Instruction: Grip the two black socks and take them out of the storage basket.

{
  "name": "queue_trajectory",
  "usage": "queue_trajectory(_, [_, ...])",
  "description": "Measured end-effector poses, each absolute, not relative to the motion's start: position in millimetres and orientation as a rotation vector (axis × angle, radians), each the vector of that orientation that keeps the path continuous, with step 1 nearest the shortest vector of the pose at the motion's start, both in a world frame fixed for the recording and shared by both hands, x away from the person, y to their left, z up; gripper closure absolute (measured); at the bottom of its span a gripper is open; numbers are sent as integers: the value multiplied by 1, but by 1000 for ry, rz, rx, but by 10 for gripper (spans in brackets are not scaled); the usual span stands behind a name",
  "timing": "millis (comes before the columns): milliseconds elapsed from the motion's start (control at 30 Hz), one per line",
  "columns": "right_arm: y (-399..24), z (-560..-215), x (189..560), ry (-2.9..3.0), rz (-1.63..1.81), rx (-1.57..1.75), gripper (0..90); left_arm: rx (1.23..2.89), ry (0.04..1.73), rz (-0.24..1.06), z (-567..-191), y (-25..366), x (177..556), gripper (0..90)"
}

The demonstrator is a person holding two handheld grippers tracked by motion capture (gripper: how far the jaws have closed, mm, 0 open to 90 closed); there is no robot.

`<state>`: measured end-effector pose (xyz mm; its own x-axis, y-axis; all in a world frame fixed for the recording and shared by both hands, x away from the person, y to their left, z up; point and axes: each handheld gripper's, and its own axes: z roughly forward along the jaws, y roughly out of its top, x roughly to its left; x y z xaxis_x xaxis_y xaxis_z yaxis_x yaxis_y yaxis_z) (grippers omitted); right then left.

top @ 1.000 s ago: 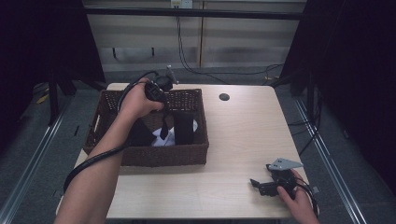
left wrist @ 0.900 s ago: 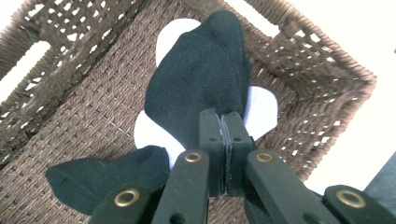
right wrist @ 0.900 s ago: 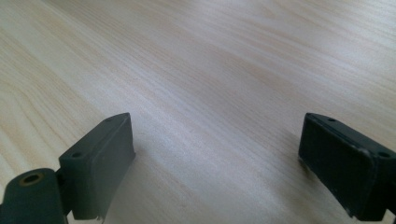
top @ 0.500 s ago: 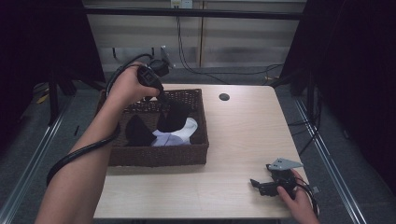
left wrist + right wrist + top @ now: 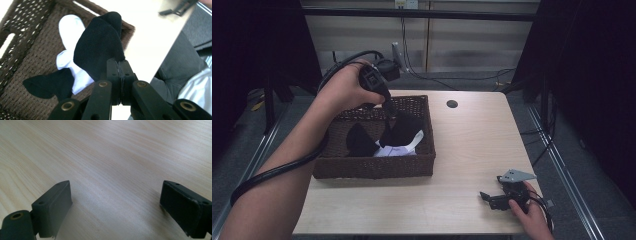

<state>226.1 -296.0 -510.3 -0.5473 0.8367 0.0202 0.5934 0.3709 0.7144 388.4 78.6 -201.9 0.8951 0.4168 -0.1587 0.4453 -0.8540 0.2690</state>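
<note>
While the left gripper (image 5: pixel 388 107) hangs above the far side of the brown wicker basket (image 5: pixel 372 167), its jaws are pressed together on the edge of a black sock (image 5: pixel 404 127), which dangles from them with its lower end down among the other laundry. From the left gripper view the same black sock (image 5: pixel 98 46) spreads out just past the clamped pads, hanging over the woven basket floor (image 5: pixel 30 50) (the pads meet with only the thin fabric between them). Beneath it in the basket lies a white sock (image 5: pixel 70 37), and a second black sock (image 5: pixel 47 85) rests beside that one, touching it. In the high view this second black sock (image 5: pixel 359 140) sits left of the lifted one, with the white sock (image 5: pixel 404 148) showing between and below them.

Well apart from the basket, the right gripper (image 5: pixel 492 199) rests low over the near right corner of the light wooden table (image 5: pixel 472 135), held in the person's right hand (image 5: pixel 527 212). Its jaws stand wide apart with nothing between them, just bare wood grain (image 5: pixel 112 165) ahead.
</note>
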Motion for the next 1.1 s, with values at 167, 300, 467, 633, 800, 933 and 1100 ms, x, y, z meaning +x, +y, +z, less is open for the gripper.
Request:
queue_trajectory(167, [-296, -510, 226, 2291, 978, 1251, 98, 2795, 554, -159, -197, 66, 367, 888])
queue_trajectory(300, [-296, -510, 226, 2291, 978, 1251, 98, 2813, 491, -177, -203, 56, 353, 888])
queue_trajectory(467, [-296, -510, 226, 2291, 977, 1250, 98, 2826, 444, -225, -220, 48, 341, 888])
queue_trajectory(633, [-296, -510, 226, 2291, 978, 1251, 98, 2829, 390, -275, -242, 34, 329, 888])
queue_trajectory(800, [-296, -510, 226, 2289, 980, 1251, 98, 2829, 371, -320, -263, 26, 327, 887])
queue_trajectory(933, [-296, -510, 226, 2289, 980, 1251, 98, 2839, 374, -345, -277, 22, 328, 887])
queue_trajectory(1100, [-296, -510, 226, 2290, 980, 1251, 98, 2854, 399, -380, -308, 17, 332, 886])
